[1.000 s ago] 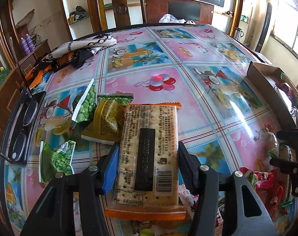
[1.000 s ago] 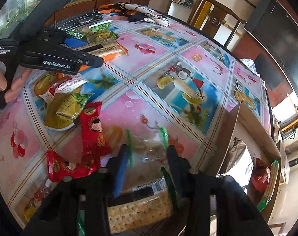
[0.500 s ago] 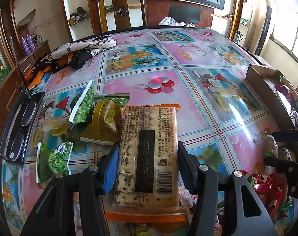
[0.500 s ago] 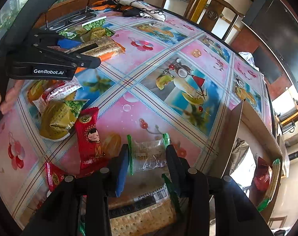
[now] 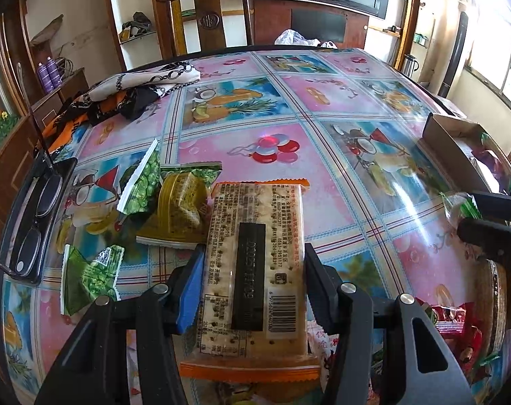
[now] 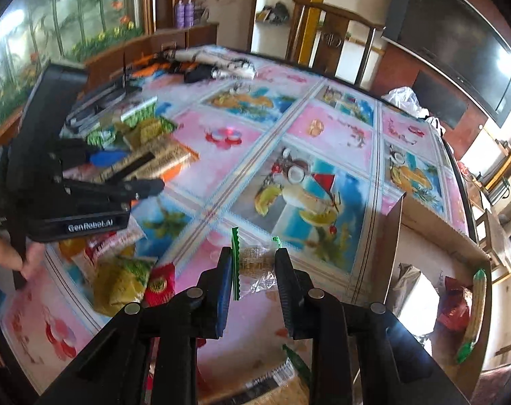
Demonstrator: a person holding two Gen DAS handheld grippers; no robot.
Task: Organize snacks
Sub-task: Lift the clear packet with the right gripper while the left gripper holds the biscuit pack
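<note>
A long cracker pack (image 5: pixel 253 263) is pinched across its width between the left gripper (image 5: pixel 252 287) fingers; it is judged stiff but brittle, best held mid-length. The right gripper (image 6: pixel 252 280), whose jaws have just been closing, nips a small clear-wrapped snack (image 6: pixel 255 268), light and crinkly. Only the right view shows inside the cardboard box (image 6: pixel 395 236), right of those fingers.

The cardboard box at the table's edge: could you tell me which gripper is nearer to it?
Right. The right gripper, closed on a clear snack packet, is just beside the cardboard box; the left gripper, holding the cracker pack, sits farther across the table.
</note>
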